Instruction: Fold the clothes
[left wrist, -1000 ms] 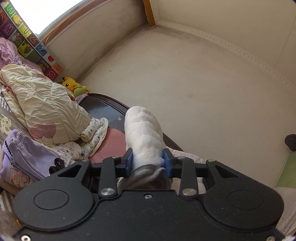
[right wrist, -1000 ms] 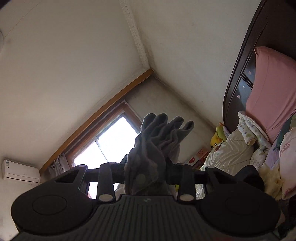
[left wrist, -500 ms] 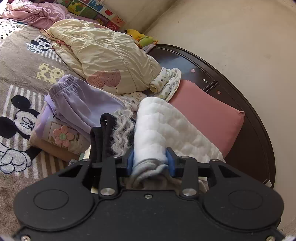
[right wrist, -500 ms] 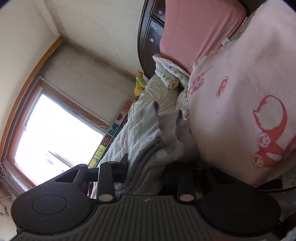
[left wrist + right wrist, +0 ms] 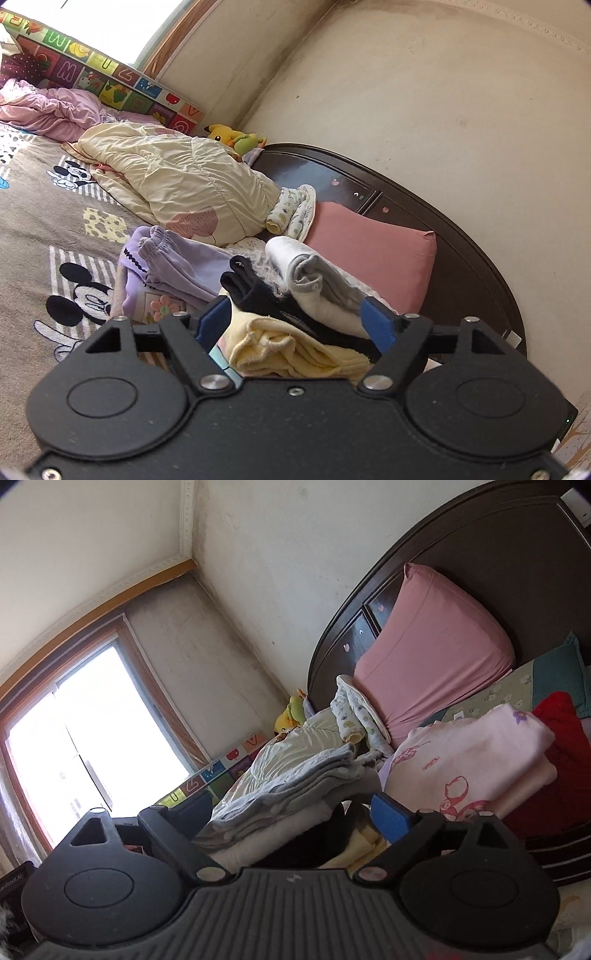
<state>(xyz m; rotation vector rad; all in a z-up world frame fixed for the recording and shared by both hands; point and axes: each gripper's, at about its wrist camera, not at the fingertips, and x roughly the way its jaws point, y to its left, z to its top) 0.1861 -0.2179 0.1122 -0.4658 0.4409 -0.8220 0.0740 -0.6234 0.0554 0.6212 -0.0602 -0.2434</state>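
1. Two grippers reach nearly level over a bed, each aimed at a stack of folded clothes near the headboard (image 5: 436, 221).
2. Left gripper (image 5: 295, 325) shows black plates and blue pads; its jaws have just been opening and now stand wide.
3. Between the left gripper's pads, in the left wrist view, lies the stack: a fluffy yellow towel (image 5: 291, 350) at the bottom, a black garment (image 5: 266, 295) on it, and a folded white and grey garment (image 5: 317, 284) with a snap button on top. The right pad sits just beside that garment; whether it touches cannot be told, and nothing is gripped.
4. Right gripper (image 5: 284, 812) has also just been opening, and its jaws are spread wide. The folded grey garment (image 5: 288, 786), soft and layered, rests between them on the stack, released.
5. Beside the stack, in the right wrist view, sits a folded pale pink blanket (image 5: 469, 760) with red cartoon prints, lying over a red cloth (image 5: 554, 775).
6. Lilac trousers (image 5: 173, 262) with an elastic waist lie folded to the left of the stack in the left wrist view.
7. Behind them lies a crumpled cream quilt (image 5: 177, 181), with a smooth pink pillow (image 5: 369, 251) leaning on the dark wooden headboard.
8. Cartoon mice pattern the grey bedspread (image 5: 44, 221), and a yellow plush toy (image 5: 225, 134) lies in the far corner.
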